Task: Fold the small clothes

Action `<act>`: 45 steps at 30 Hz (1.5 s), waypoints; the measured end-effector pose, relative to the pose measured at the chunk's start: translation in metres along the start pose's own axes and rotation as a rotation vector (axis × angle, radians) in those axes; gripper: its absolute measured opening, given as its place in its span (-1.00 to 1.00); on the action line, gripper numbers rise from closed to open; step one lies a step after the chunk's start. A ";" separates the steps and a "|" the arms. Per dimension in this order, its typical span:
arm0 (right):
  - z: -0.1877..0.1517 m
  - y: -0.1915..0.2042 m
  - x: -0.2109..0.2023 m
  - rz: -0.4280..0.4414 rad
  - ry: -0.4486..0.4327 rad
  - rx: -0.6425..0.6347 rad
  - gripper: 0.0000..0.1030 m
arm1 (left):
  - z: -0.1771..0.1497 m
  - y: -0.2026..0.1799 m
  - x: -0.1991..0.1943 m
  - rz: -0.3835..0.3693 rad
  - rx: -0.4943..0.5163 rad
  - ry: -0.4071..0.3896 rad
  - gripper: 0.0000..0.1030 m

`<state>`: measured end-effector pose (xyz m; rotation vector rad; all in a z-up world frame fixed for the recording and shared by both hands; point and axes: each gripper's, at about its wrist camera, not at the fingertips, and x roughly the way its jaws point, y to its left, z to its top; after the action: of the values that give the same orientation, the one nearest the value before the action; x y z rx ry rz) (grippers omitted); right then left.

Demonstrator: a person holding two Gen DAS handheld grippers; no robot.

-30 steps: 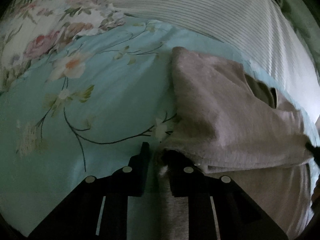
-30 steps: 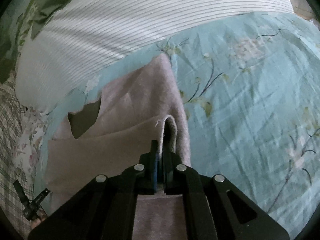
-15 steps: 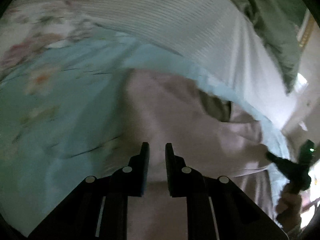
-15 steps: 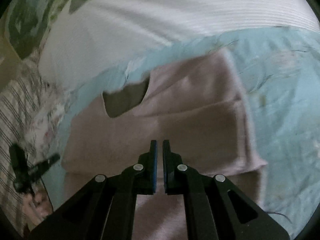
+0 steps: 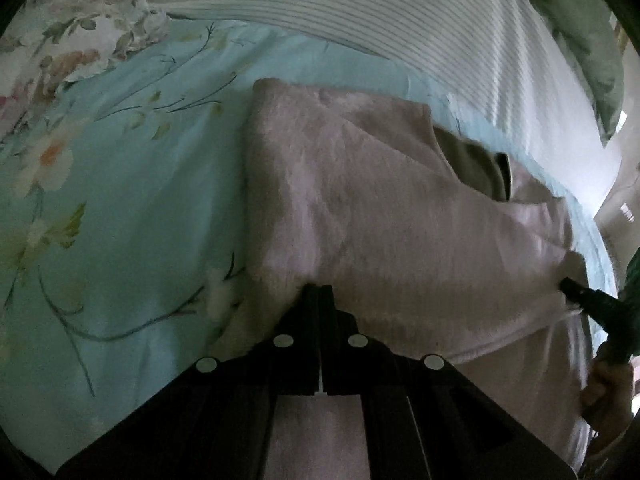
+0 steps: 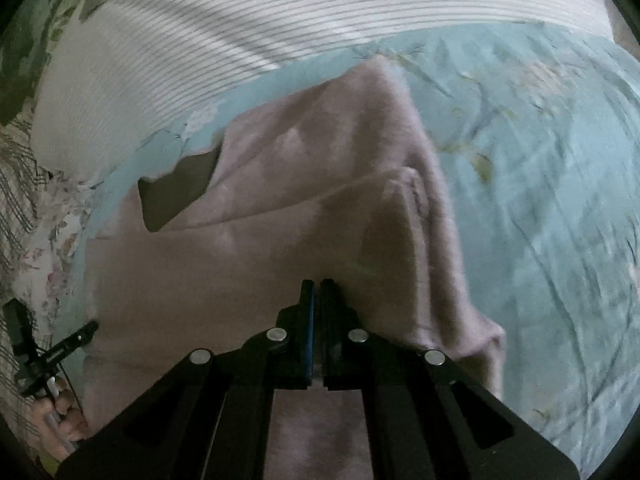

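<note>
A pale pink fuzzy garment [image 5: 380,216] lies partly folded on the light blue floral bedsheet [image 5: 120,208]; its dark neck opening [image 5: 476,168] shows at the far side. My left gripper [image 5: 320,289] is shut at the near edge of the folded layer; whether cloth is pinched between the tips cannot be told. In the right wrist view the same garment [image 6: 280,240] fills the middle. My right gripper [image 6: 317,283] is shut at its near fold, and the same doubt holds. Each gripper appears at the edge of the other's view.
A white striped pillow or blanket [image 5: 400,12] lies beyond the garment, also in the right wrist view [image 6: 240,28]. A green floral pillow [image 5: 580,32] sits at the far right. A white floral cloth [image 5: 72,40] lies far left. The sheet [image 6: 540,200] stretches right.
Both grippers let go of the fold, hovered open over the garment, then came down and shut at the near edge of the folded layer.
</note>
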<state>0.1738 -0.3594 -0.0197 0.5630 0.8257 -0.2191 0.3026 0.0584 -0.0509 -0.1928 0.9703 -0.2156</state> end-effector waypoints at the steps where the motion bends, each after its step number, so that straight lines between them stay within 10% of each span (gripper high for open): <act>1: 0.000 -0.003 -0.003 -0.003 -0.006 0.015 -0.98 | -0.002 0.001 -0.002 0.002 0.000 0.000 -0.98; 8: -0.022 -0.007 -0.056 0.000 -0.036 0.033 -0.89 | -0.024 -0.006 -0.037 0.056 0.050 0.005 -0.98; 14: -0.065 0.003 -0.096 0.059 -0.013 -0.009 -0.83 | -0.067 -0.004 -0.083 0.064 0.034 -0.012 -0.43; 18: -0.102 0.005 -0.125 0.075 -0.011 -0.030 -0.06 | -0.102 0.003 -0.109 0.068 0.015 -0.005 -0.10; 39: -0.214 -0.067 -0.212 0.081 0.091 -0.039 -0.05 | -0.248 0.028 -0.175 -0.088 0.013 0.088 0.35; 45: -0.245 -0.075 -0.225 0.273 0.174 -0.072 -0.05 | -0.280 0.022 -0.185 -0.164 0.071 0.159 0.35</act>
<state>-0.1603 -0.2936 -0.0143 0.6264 0.9111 0.1103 -0.0294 0.1100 -0.0641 -0.1918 1.1039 -0.4203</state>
